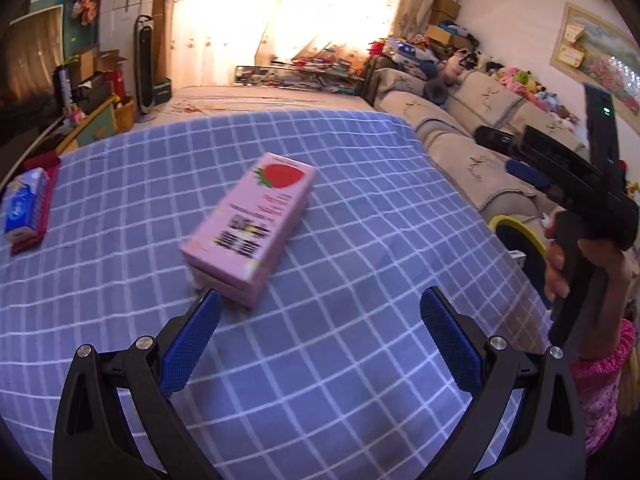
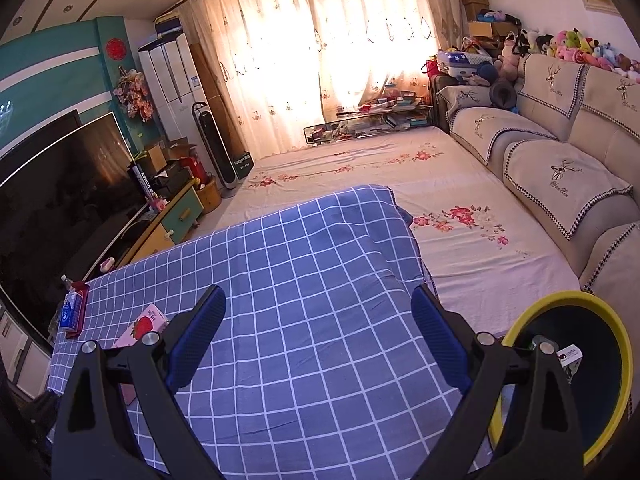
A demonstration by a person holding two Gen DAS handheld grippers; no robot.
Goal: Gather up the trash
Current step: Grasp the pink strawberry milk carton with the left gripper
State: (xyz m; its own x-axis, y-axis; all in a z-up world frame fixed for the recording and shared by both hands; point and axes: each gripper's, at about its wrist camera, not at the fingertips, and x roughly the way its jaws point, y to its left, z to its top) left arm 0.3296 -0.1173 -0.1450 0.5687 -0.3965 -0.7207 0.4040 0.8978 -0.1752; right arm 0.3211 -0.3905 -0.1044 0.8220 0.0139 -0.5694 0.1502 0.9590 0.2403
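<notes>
Surface: table under a blue checked cloth (image 1: pixel 340 240), white grid lines, lightly creased; its far corner drapes down at 12 o'clock in the right wrist view.
Room: television (image 2: pixel 60 200) at 9 o'clock in the right wrist view, lit curtains (image 2: pixel 332 52) at 12 o'clock, sofa (image 2: pixel 560 168) with embroidered covers at 2 o'clock, floral floor sheet (image 2: pixel 440 208) between table and sofa.
Tissue pack (image 1: pixel 26 204): blue and white, soft, on a red tray at 9 o'clock in the left wrist view.
Pink carton (image 1: pixel 250 224): flat rectangular box with a strawberry print, lying on the cloth just ahead of the left gripper's left blue pad, slightly blurred.
Left gripper (image 1: pixel 320 308): jaws spread wide, nothing between them; blue textured pads on black arms.
Right gripper (image 2: pixel 318 308): jaws spread wide, empty, above the cloth; a hand (image 1: pixel 576 264) grips its handle at 3 o'clock in the left wrist view.
Bin (image 2: pixel 616 320): round, yellow rim, dark interior, beside the table at 4 o'clock in the right wrist view.
Bin contents: one small printed box (image 2: pixel 570 360) near the rim.
</notes>
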